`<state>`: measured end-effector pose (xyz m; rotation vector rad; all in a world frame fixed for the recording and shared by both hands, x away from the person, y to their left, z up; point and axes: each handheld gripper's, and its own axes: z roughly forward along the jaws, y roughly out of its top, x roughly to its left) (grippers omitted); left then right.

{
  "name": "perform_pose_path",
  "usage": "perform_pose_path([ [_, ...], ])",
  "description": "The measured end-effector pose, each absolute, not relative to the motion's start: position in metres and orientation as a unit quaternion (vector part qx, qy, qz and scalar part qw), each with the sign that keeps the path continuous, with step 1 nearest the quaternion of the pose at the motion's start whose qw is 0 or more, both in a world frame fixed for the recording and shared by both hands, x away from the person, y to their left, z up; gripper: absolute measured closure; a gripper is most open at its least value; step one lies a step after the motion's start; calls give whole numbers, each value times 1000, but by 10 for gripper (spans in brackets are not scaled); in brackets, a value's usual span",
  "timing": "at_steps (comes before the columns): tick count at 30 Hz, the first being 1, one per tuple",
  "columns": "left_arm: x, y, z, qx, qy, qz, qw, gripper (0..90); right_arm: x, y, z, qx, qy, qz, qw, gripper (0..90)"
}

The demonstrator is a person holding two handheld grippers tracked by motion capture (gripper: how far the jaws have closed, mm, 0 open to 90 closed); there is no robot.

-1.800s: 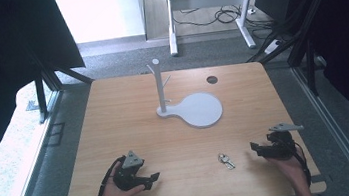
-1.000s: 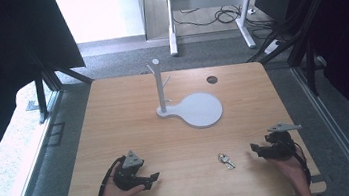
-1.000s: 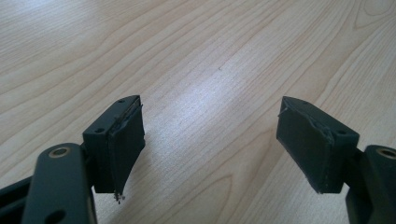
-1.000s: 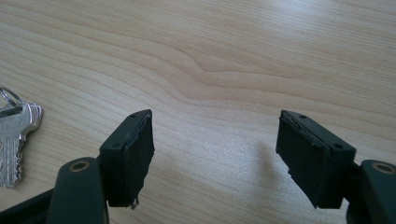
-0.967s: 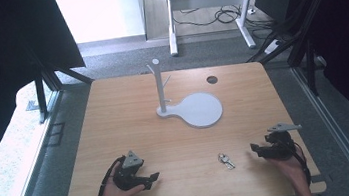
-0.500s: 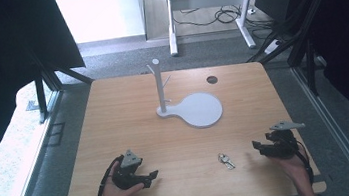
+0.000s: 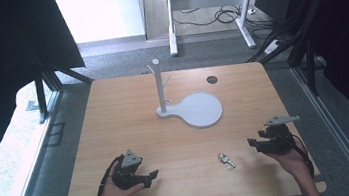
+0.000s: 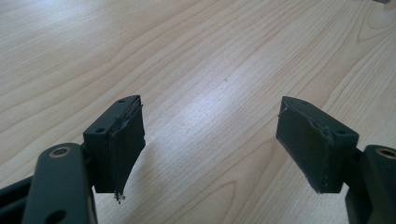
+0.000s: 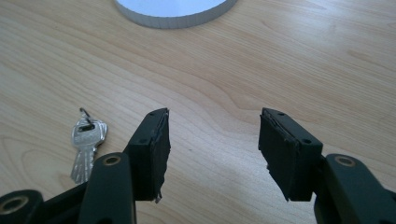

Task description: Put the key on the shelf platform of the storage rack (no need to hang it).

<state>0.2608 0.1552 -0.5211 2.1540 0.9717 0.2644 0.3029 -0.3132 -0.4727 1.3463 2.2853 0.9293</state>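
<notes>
key [image 9: 87, 143] beside right tongs [image 9: 212, 156], agape, low over table [image 9: 280, 70]

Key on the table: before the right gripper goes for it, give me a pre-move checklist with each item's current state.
1. Right gripper open: ok.
2. Nothing between its jaws: ok.
3. Key lying flat on the table, free of other things: ok.
4. Key lined up between the jaws: not ok, it lies off to the left in the right gripper view.
5. Left gripper open, over bare wood away from the key: ok.
6. Hook stand upright: ok.
</notes>
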Motion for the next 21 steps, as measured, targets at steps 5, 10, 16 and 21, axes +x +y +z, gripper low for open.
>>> perform_pose_path([
  [5,260,152,-523,843,376,99,371,239,306,-305,-468,452,825,305,149,452],
  [10,260,152,-523,842,377,99,372,239,308,-297,-465,439,838,298,131,463],
  [16,260,151,-524,842,377,98,372,239,304,-279,-454,412,855,300,100,489],
  [21,259,152,-523,842,376,97,375,238,303,-266,-445,398,864,294,93,503],
])
